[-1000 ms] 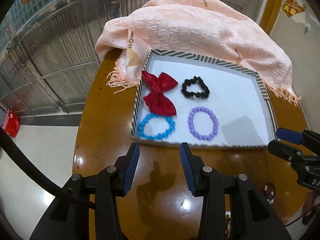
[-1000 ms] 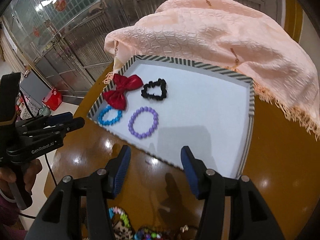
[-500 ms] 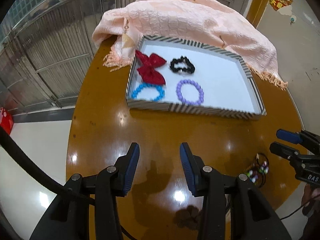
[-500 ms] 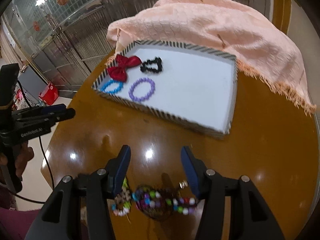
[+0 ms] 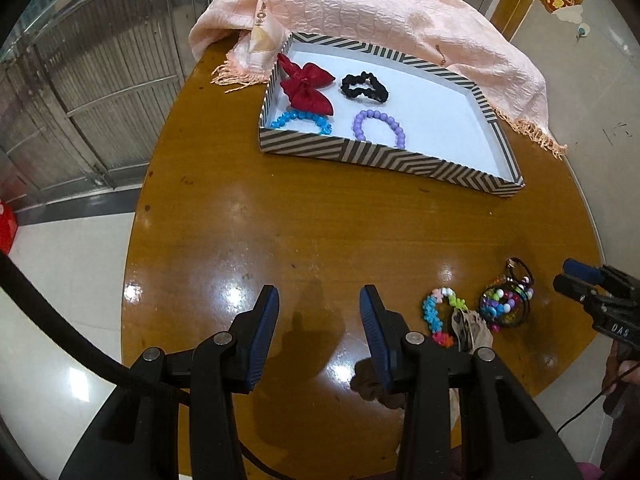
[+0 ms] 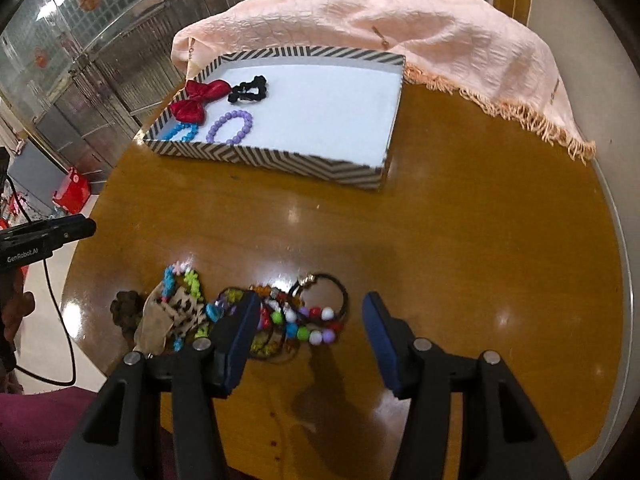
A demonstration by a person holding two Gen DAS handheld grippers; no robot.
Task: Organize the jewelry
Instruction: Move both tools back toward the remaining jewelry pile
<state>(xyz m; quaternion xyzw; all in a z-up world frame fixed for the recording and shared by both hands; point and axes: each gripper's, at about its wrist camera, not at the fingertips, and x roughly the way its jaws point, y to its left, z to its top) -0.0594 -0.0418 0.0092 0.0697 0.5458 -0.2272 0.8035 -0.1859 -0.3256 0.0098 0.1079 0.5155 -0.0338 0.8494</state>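
Observation:
A striped tray (image 5: 384,157) (image 6: 280,158) on the round wooden table holds a red bow (image 5: 306,86), a black scrunchie (image 5: 364,87), a blue bead bracelet (image 5: 301,118) and a purple bead bracelet (image 5: 380,126). A pile of loose colourful jewelry (image 6: 280,316) (image 5: 480,308) lies near the table's front edge. My left gripper (image 5: 318,322) is open and empty, left of the pile. My right gripper (image 6: 310,332) is open just above the pile, holding nothing.
A pink fringed cloth (image 5: 380,12) (image 6: 400,24) drapes over the table's far side behind the tray. A brown scrunchie (image 6: 128,308) lies at the pile's left. Metal shutters and tiled floor surround the table.
Both grippers have pulled back from the tray toward the table's front edge. The loose jewelry pile has come into view under the right gripper. Both stay open.

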